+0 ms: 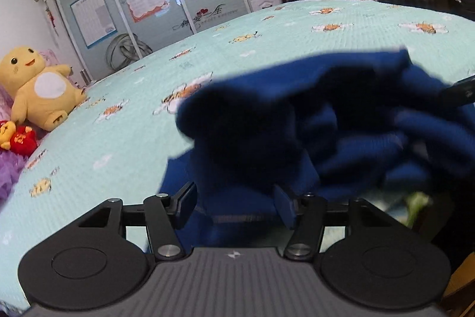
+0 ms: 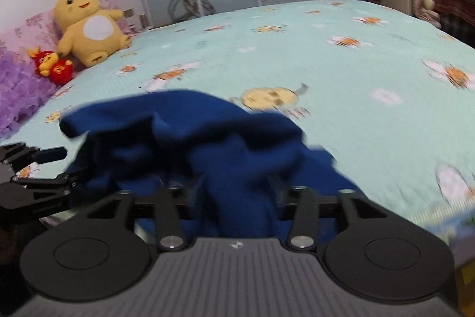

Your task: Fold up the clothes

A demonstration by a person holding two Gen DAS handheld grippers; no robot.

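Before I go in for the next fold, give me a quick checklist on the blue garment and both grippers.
1. Left gripper open: ok, fingers stand apart with blue cloth between them, not pinched.
2. Right gripper open: ok, jaws apart; cloth bunched between them hides the tips.
3. Blue garment released onto the bed: cannot tell, it is blurred.
4. Garment lying flat: not ok, it is bunched in a heap.
5. An edge or corner to grab: cannot tell, folds hide them.
6. Plush toys clear of the garment: ok, they sit far off by the pillows.
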